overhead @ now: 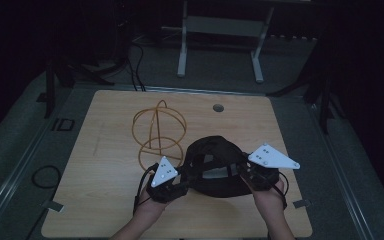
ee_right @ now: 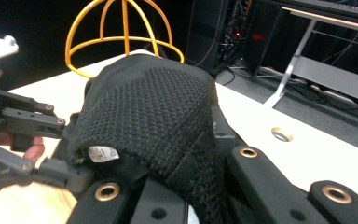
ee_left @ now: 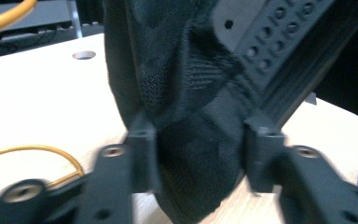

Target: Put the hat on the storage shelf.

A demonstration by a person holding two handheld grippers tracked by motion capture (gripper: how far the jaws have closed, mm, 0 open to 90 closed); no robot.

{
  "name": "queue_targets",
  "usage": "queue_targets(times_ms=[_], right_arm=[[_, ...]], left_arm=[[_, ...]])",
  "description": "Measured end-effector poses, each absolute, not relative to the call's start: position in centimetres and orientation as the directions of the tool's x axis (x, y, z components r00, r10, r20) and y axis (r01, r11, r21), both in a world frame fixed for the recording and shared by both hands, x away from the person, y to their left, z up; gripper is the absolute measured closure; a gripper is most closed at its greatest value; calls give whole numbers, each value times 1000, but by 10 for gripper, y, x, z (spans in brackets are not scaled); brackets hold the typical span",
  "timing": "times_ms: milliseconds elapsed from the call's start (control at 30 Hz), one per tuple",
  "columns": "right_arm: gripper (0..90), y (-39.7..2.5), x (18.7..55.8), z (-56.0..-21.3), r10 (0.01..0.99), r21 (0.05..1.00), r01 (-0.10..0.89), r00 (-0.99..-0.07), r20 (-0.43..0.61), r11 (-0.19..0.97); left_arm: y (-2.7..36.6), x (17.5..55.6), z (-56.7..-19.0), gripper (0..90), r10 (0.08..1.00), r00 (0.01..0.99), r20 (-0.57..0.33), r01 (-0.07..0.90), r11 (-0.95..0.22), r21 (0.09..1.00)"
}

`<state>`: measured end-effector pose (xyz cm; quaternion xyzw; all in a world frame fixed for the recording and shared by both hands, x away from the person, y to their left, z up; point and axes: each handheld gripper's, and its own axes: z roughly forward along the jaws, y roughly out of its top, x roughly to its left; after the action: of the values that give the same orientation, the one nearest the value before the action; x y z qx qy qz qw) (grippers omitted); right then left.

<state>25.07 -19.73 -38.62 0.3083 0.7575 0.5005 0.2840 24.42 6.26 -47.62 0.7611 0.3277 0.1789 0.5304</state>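
A black knitted cap (overhead: 215, 162) is held just above the wooden table (overhead: 105, 200) near its front edge, between my two grippers. My left gripper (overhead: 176, 184) is shut on the cap's left edge; in the left gripper view, fabric (ee_left: 196, 140) is pinched between both fingers (ee_left: 142, 149). On the cap's right edge my right gripper (overhead: 247, 175) is shut, and the knit (ee_right: 149, 107) drapes over its jaws and hides their tips. A white label (ee_right: 101, 153) shows inside the rim. Just behind the cap stands a yellow wire hat stand (overhead: 159, 131).
A round hole (overhead: 218, 107) is in the table's far middle. Behind the table stands a white frame on two legs (overhead: 182, 50). A cable loop (overhead: 45, 176) lies on the floor at the left. The surroundings are dark.
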Motion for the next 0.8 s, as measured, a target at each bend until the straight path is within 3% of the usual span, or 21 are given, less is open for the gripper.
queue_targets(times_ms=[67,200,500,800], right_arm=[[883,-198,250,-387,748,933,185,-653,-118,309],[883,-198,249,-391,751,929,197,-651,-115,314],[876,-209,244,-402,750,928,228,-658,-76,294],[803,-220,234,-408,744,933,243,-667,-39,267]], left_arm=[[62,244,-476,716,699,712,-67,305,-221,926],[64,244,-472,826,712,698,-70,299,-202,933],[66,245,-455,852,710,705,-9,258,-244,935],[63,245,-442,854,695,718,23,231,-270,935]])
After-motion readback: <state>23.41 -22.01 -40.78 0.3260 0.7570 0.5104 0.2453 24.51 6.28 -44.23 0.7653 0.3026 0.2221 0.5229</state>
